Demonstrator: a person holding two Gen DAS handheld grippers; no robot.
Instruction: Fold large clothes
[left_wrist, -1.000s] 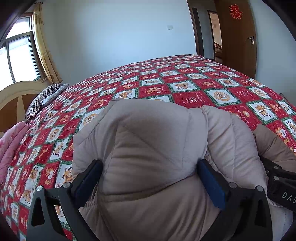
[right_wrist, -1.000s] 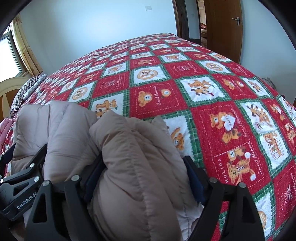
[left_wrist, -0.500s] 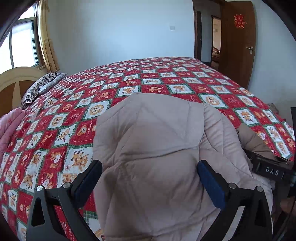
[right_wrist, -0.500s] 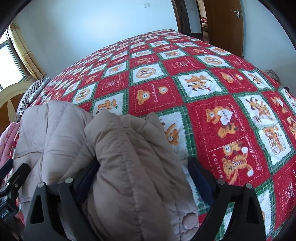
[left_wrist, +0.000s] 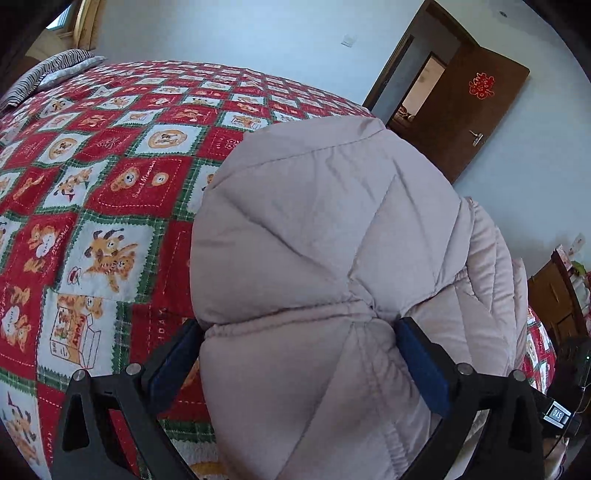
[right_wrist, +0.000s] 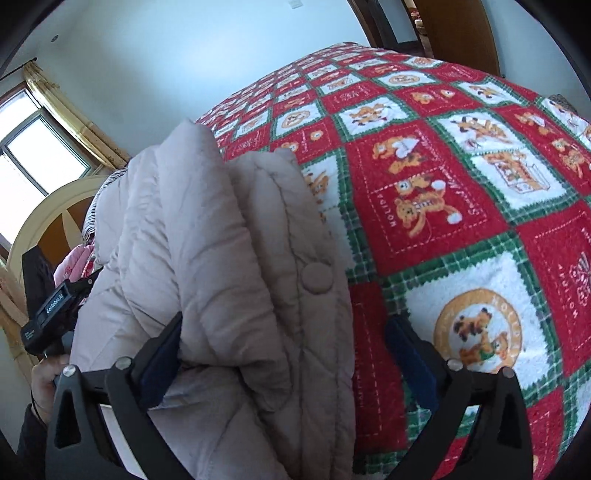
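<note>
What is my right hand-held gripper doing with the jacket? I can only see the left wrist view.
Observer: The right hand-held gripper is opening its jaws. The jacket lies between them, but one pad already stands clear over the bedspread.
Operator: Which part of the jacket is it at?
Observer: An edge with a round snap button.
Operator: Anything else beside it?
Observer: The person's hand, holding the left hand-held gripper.
</note>
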